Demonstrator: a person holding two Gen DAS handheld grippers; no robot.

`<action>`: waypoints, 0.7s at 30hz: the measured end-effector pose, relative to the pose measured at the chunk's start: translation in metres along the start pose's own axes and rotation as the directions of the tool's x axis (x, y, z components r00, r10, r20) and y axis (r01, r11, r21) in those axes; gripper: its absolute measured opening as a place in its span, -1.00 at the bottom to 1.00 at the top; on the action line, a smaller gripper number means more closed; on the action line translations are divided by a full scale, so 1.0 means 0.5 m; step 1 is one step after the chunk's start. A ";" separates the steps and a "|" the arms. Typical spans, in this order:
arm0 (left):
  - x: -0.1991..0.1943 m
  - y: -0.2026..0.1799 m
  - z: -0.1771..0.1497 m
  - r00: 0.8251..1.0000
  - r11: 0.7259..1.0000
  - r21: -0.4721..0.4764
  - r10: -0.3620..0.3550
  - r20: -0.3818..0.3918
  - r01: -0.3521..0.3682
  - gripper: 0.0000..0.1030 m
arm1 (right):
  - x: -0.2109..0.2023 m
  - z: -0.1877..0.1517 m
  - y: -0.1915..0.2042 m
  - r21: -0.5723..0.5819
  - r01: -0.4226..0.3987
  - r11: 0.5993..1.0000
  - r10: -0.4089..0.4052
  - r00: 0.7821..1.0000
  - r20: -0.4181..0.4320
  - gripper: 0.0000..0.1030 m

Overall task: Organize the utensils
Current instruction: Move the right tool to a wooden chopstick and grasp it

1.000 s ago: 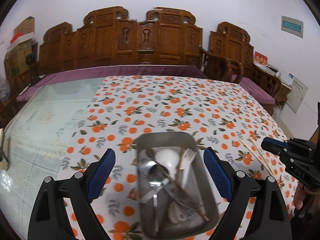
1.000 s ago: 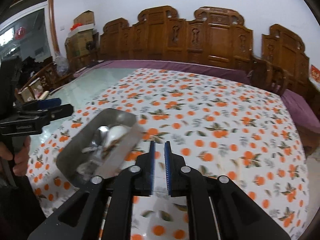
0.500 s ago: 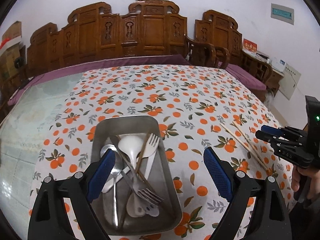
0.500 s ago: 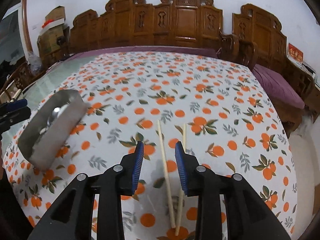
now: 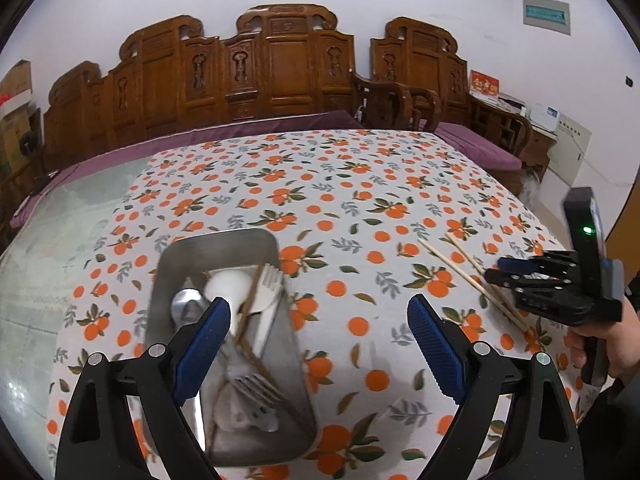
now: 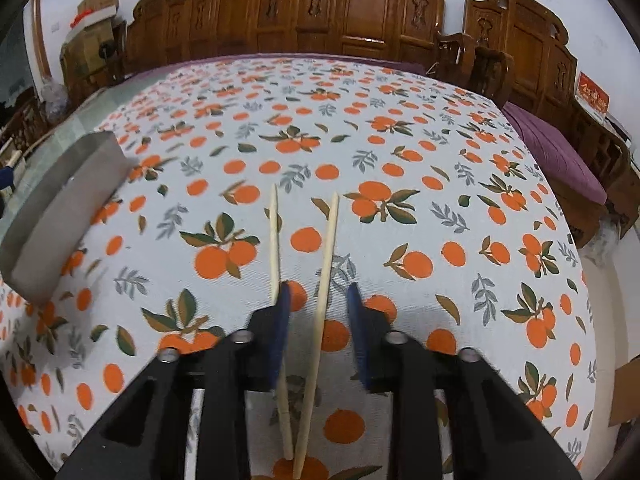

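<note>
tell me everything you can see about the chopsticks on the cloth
The chopsticks are two thin, pale sticks, wood or bamboo by their look, lying flat on the orange-print tablecloth right of the metal tray. They taper to far tips set apart and converge at the near ends. The open right gripper is low over them, one stick between its fingers, the other partly under the left finger; no grip yet.

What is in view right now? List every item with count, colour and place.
Pale wooden chopsticks: two, cream, lying on the tablecloth between the right gripper's jaws.
Rectangular metal tray: one, silver, left of the chopsticks, holding the utensils.
Utensils in the tray: several, silver forks and spoon, one white spoon, brown chopsticks.
Orange-print tablecloth: one, white with oranges, over the table.
Carved wooden chairs: several, brown, behind the table.
Left hand-held gripper: one, black with blue pads, open, over the tray's edge.
Right hand-held gripper: one, black with blue pads, open.
</note>
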State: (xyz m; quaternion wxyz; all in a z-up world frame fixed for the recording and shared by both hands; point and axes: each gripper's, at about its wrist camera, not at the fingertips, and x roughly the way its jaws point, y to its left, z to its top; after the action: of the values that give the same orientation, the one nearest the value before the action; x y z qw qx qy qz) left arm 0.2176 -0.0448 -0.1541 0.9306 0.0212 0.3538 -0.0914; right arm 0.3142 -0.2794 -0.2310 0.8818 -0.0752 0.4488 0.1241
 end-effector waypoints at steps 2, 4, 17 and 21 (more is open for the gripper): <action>0.003 -0.016 -0.004 1.000 1.000 0.008 0.001 -0.006 -0.001 0.68 | 0.014 -0.001 -0.002 -0.012 0.022 1.000 -0.023 0.999 -0.028 -0.60; 0.009 -0.030 -0.007 1.000 1.000 0.011 -0.007 -0.019 0.007 0.68 | 0.019 -0.002 -0.005 -0.027 0.013 1.000 -0.014 0.999 -0.042 -0.68; 0.085 -0.142 -0.015 0.993 0.998 0.035 -0.041 -0.110 0.045 0.68 | -0.020 -0.008 -0.124 0.104 -0.040 0.994 0.040 0.999 -0.002 -0.89; 0.129 -0.182 0.004 0.989 0.997 0.050 -0.044 -0.139 0.051 0.68 | -0.036 -0.008 -0.158 0.154 -0.056 0.986 0.051 0.998 0.033 -0.89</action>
State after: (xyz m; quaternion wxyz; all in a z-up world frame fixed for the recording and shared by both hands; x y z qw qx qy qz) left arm 0.2491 -0.1445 -0.1929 0.9006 0.0439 0.4151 -0.1213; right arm 0.3237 -0.3588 -0.2171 0.8877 0.0076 0.4461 0.1135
